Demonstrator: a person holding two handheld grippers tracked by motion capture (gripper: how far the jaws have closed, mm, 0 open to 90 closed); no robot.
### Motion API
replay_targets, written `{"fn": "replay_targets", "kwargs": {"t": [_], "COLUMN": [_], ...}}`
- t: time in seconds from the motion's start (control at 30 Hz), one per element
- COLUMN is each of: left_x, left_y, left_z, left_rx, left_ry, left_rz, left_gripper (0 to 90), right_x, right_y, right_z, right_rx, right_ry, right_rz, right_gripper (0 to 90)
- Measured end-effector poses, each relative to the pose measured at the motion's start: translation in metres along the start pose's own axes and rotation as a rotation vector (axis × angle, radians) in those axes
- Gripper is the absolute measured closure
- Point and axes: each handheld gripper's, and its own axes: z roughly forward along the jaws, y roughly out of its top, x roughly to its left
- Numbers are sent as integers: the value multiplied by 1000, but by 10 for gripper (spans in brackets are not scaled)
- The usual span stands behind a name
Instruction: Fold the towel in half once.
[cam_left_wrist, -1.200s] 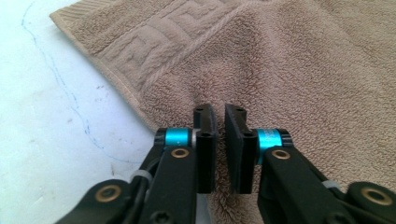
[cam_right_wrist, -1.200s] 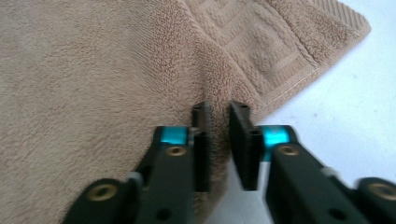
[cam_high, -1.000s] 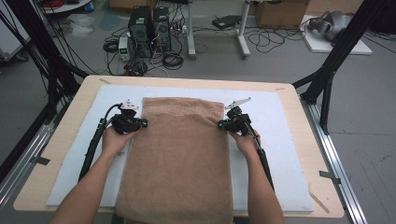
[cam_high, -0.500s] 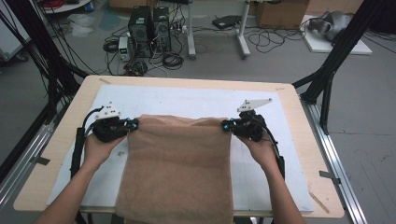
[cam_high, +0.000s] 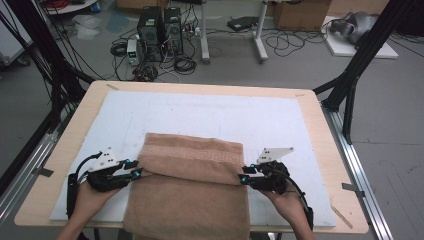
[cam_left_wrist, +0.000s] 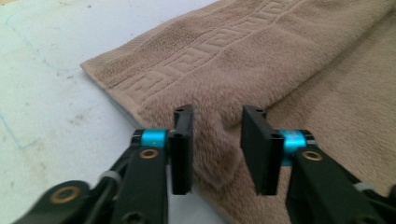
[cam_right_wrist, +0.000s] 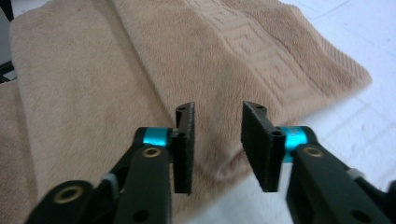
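A tan towel (cam_high: 190, 200) lies on the white mat, its near end hanging over the table's front edge. Its far part with the key-pattern border (cam_high: 192, 157) is folded back on top. My left gripper (cam_high: 137, 172) sits at the fold's left edge, my right gripper (cam_high: 242, 179) at its right edge. Both have just been opening. In the left gripper view the jaws (cam_left_wrist: 217, 149) stand apart, with a ridge of towel (cam_left_wrist: 261, 60) loose between them. In the right gripper view the jaws (cam_right_wrist: 217, 147) are likewise apart over the towel's edge (cam_right_wrist: 261, 56), and the pads do not press on it.
The white mat (cam_high: 210, 112) covers most of a wooden table (cam_high: 320, 125). Black frame poles (cam_high: 360, 60) stand at the table's right and left. Computers and cables (cam_high: 160, 30) lie on the floor beyond the far edge.
Both grippers came toward the person, drawing the towel's far edge back over itself into a fold. Their jaws, shut on the towel before, now stand apart.
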Motion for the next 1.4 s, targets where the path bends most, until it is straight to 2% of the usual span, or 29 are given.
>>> {"fn": "replay_targets", "kwargs": {"t": [0.1,0.23,0.33,0.37,0.47,0.53,0.6,0.67,0.73,0.8,0.87,0.97,1.03,1.1,1.2,1.37,1.4], "left_x": [6,19,29,33,44,51,56,60,62,60,58,55,54,54,54,48,45], "left_y": [9,25,32,33,34,35,36,35,32,29,29,30,31,31,34,45,46], "left_z": [-4,2,14,18,34,46,58,69,78,85,86,87,87,87,80,52,45], "left_rx": [-11,-21,-14,-1,2,22,60,99,143,182,180,181,178,177,149,47,32], "left_ry": [1,15,37,50,73,81,87,78,69,74,95,99,91,96,98,74,68], "left_rz": [4,6,1,-2,-62,-95,-104,-112,-111,-82,-61,-41,-51,-53,-65,-49,-47], "left_gripper": [594,561,557,557,558,561,561,560,559,574,619,721,803,843,852,854,854], "right_x": [-2,-13,-25,-29,-40,-47,-54,-59,-64,-66,-65,-64,-65,-66,-65,-56,-53], "right_y": [2,18,30,33,38,38,36,33,31,29,30,30,30,30,32,38,40], "right_z": [-8,-9,1,5,22,36,48,60,68,74,74,75,74,74,70,46,40], "right_rx": [-22,-39,-42,-42,-40,-15,2,48,80,99,106,107,101,98,89,-1,-9], "right_ry": [-33,-62,-78,-76,-80,-95,-91,-93,-99,-105,-138,-148,-133,-113,-103,-68,-64], "right_rz": [-1,-3,-15,-3,9,24,37,54,65,71,37,29,36,37,34,19,-1], "right_gripper": [563,500,468,460,443,437,439,441,457,499,585,679,754,816,843,849,849]}}
